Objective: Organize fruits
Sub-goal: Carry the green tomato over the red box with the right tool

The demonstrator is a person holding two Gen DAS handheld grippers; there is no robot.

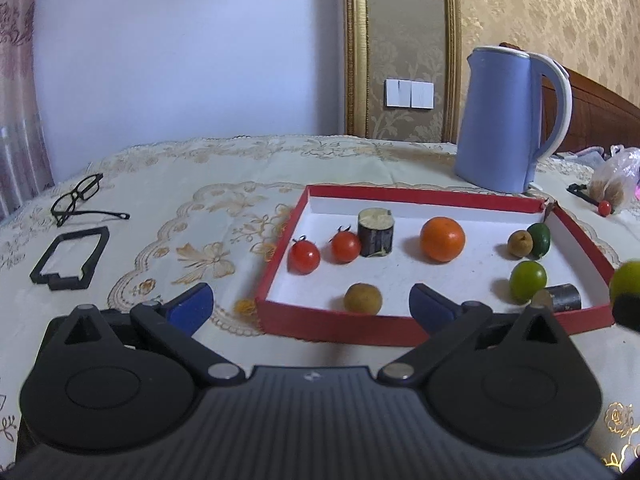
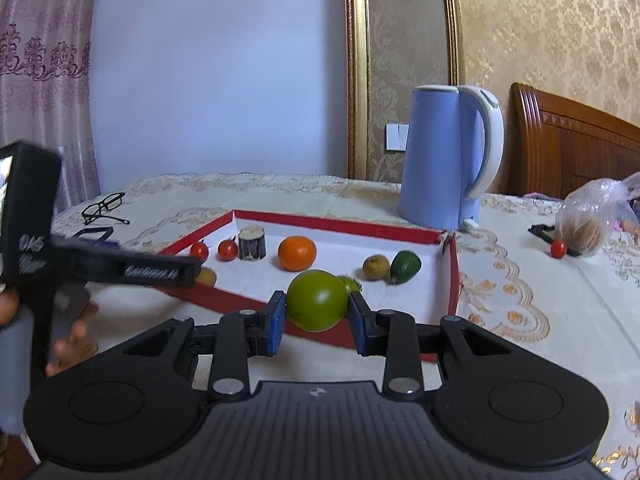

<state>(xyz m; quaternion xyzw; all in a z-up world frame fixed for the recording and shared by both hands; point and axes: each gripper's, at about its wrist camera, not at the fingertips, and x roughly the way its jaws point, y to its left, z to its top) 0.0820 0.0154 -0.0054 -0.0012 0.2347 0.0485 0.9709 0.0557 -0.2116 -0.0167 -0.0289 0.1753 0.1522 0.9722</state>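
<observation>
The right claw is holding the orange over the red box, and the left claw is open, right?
Not quite. The right claw is holding a green fruit, not the orange, which sits inside the red box. The right wrist view shows this. The left claw is open, as you said.

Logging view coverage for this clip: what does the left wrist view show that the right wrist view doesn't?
Only the left wrist view: the left claw open and empty, and a dark cylinder at the tray's near corner. Only the right wrist view: the right claw shut on a green fruit. Both: red tray, orange, blue kettle, glasses.
</observation>
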